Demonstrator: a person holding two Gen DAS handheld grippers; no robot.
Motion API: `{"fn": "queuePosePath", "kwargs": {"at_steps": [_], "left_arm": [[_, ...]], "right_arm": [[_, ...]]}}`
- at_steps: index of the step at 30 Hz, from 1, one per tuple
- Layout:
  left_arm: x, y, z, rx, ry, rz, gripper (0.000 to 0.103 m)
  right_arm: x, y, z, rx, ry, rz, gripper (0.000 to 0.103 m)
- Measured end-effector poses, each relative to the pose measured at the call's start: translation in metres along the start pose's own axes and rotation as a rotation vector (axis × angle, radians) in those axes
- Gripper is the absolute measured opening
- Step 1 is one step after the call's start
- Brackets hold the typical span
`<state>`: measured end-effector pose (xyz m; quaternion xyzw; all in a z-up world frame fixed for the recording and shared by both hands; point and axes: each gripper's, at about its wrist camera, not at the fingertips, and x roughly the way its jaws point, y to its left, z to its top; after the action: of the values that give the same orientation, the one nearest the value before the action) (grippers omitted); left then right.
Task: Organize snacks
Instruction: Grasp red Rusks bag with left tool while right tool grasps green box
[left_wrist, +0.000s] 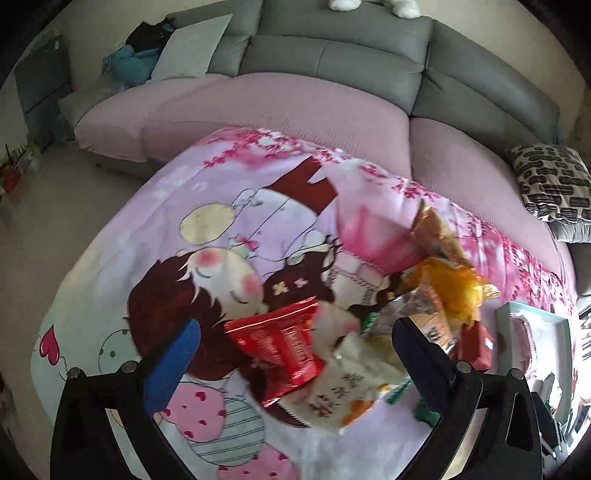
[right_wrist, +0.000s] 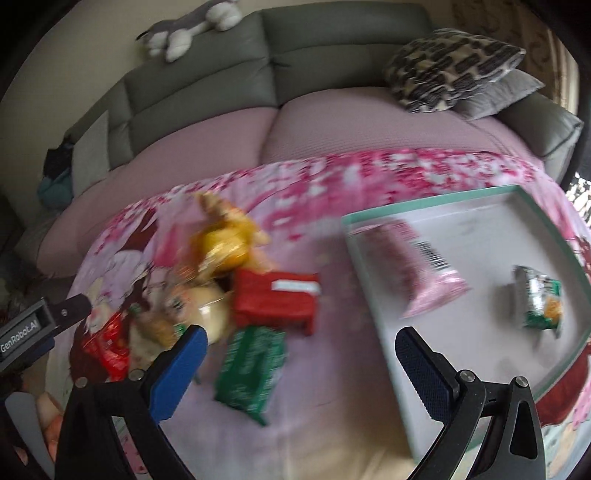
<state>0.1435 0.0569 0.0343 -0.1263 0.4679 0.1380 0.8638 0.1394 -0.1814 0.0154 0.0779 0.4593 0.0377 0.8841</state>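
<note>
A pile of snack packets lies on a pink cartoon blanket (left_wrist: 207, 192). In the left wrist view my left gripper (left_wrist: 291, 343) is open above a red packet (left_wrist: 280, 343) and a white packet (left_wrist: 347, 387); yellow bags (left_wrist: 450, 284) lie behind. In the right wrist view my right gripper (right_wrist: 301, 350) is open and empty, over a green packet (right_wrist: 251, 369) and beside a red box (right_wrist: 275, 299). A teal-rimmed tray (right_wrist: 436, 210) at right holds a pink packet (right_wrist: 417, 266) and a small green-and-white packet (right_wrist: 541, 299).
A grey sofa (left_wrist: 332, 55) with pink seat covers (left_wrist: 280, 107) runs behind the blanket. A patterned cushion (right_wrist: 450, 66) sits at right, a plush toy (right_wrist: 188, 33) on the sofa back. The left gripper's body (right_wrist: 33, 328) shows at the left edge of the right wrist view.
</note>
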Motion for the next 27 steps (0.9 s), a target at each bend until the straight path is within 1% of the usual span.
{"fn": "queuePosePath", "kwargs": {"at_steps": [3,9,13,16,18,20,22,24,26,27], "left_arm": [[0.010,0.011,-0.005,-0.026,0.027,0.000,0.103],[0.034,0.019,-0.015,-0.041,0.080,-0.004,0.103],[0.044,0.019,-0.017,-0.042,0.109,-0.014,0.103],[0.051,0.022,-0.020,-0.039,0.138,0.021,0.103],[0.056,0.028,-0.021,-0.059,0.162,0.038,0.103],[0.058,0.033,-0.022,-0.086,0.171,0.023,0.103],[0.058,0.034,-0.022,-0.094,0.173,0.019,0.102],[0.057,0.031,-0.023,-0.084,0.171,0.015,0.095],[0.058,0.030,-0.022,-0.084,0.174,-0.006,0.080],[0.058,0.028,-0.022,-0.080,0.175,-0.016,0.076]], "right_arm": [[0.012,0.017,-0.005,-0.031,0.038,0.006,0.103],[0.033,0.036,-0.018,-0.093,0.103,-0.045,0.102],[0.041,0.036,-0.023,-0.122,0.128,-0.097,0.099],[0.046,0.031,-0.025,-0.131,0.141,-0.126,0.096],[0.046,0.026,-0.024,-0.115,0.148,-0.113,0.095],[0.046,0.024,-0.023,-0.112,0.144,-0.107,0.088],[0.045,0.028,-0.023,-0.121,0.139,-0.086,0.076],[0.047,0.032,-0.024,-0.139,0.145,-0.070,0.068],[0.050,0.035,-0.025,-0.143,0.158,-0.046,0.059],[0.050,0.035,-0.026,-0.138,0.163,-0.026,0.053]]}}
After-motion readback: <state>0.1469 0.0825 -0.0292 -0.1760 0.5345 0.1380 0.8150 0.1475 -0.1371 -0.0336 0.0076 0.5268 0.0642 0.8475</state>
